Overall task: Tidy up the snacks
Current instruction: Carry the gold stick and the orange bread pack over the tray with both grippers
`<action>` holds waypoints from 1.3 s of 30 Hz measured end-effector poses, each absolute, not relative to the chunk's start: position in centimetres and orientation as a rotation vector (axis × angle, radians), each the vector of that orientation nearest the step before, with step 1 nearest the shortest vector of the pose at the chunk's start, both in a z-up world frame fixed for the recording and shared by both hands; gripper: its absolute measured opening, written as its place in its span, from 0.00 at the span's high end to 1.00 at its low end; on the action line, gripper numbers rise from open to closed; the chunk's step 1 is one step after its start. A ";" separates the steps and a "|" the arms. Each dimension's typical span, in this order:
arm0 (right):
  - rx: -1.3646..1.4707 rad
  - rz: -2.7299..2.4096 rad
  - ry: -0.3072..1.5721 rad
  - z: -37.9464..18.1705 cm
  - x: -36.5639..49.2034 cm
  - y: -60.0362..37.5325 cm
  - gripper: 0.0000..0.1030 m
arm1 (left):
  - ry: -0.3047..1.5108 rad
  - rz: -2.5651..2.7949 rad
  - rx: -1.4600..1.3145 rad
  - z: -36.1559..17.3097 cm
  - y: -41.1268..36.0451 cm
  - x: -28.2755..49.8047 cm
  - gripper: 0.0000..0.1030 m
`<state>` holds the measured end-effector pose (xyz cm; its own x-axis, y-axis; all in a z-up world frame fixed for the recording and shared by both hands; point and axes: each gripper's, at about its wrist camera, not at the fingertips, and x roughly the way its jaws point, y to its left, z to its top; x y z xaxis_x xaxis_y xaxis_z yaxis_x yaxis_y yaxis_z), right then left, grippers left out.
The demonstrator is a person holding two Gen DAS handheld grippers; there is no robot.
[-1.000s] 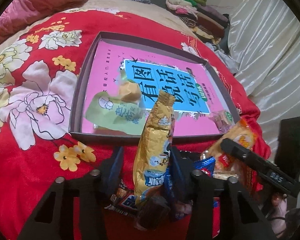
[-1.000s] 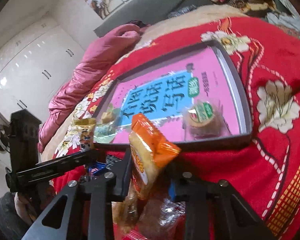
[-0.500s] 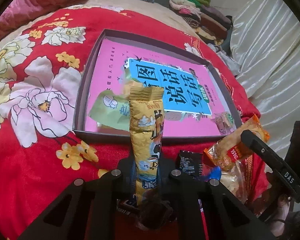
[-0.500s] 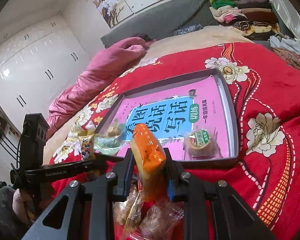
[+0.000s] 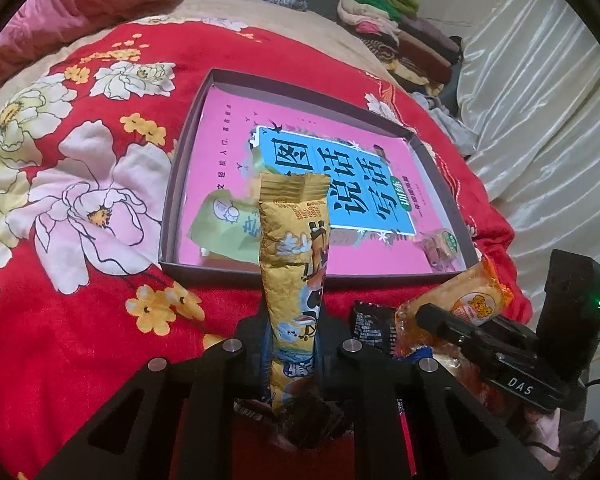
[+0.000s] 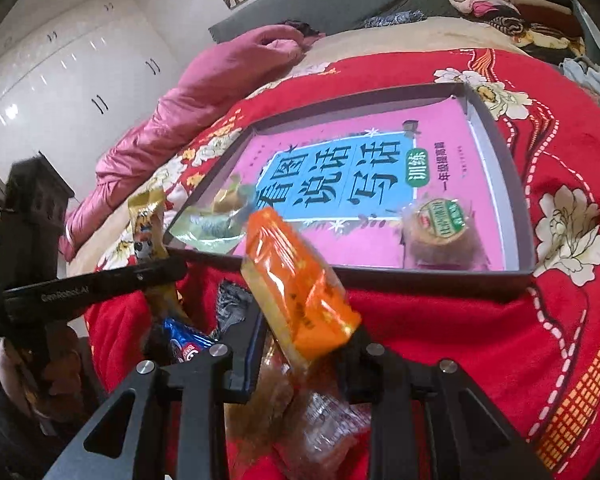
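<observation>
Red floral bedspread (image 5: 100,320) w/ dark shallow cardboard box (image 5: 180,184) holding a pink-and-blue book. L to R: left gripper (image 5: 294,344) pinches a tall yellow foil snack stick (image 5: 294,256), upright, just in front of the box. Right gripper (image 6: 304,340), jaws easing apart, has an orange plastic-wrapped snack pack (image 6: 296,280) tilted between them. More wrapped snacks piled below.
</observation>
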<state>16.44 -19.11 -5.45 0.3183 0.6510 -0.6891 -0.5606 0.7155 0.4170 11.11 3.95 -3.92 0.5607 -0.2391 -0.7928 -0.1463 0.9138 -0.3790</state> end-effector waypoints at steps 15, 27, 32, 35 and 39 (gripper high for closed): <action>0.195 0.784 0.780 -1.4 16.6 -22.1 0.77 | 0.914 -0.068 -0.430 -1.1 3.7 10.6 0.84; 0.300 0.777 0.729 -0.1 17.9 -24.1 0.77 | 0.883 -0.083 -0.418 0.6 2.9 11.1 0.84; 0.317 0.762 0.699 0.6 18.2 -24.6 0.77 | 0.865 -0.090 -0.411 1.4 2.7 11.8 0.84; 0.321 0.747 0.686 0.9 18.5 -25.0 0.77 | 0.854 -0.090 -0.405 1.8 2.5 12.3 0.84; 0.337 0.726 0.676 1.0 19.0 -25.6 0.77 | 0.845 -0.092 -0.396 2.1 2.3 13.2 0.84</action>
<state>19.04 -25.60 1.04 0.5512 0.7043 -0.4473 -0.4968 0.7078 0.5022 13.21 2.33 2.05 0.6648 -0.2342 -0.7093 -0.0766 0.9232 -0.3766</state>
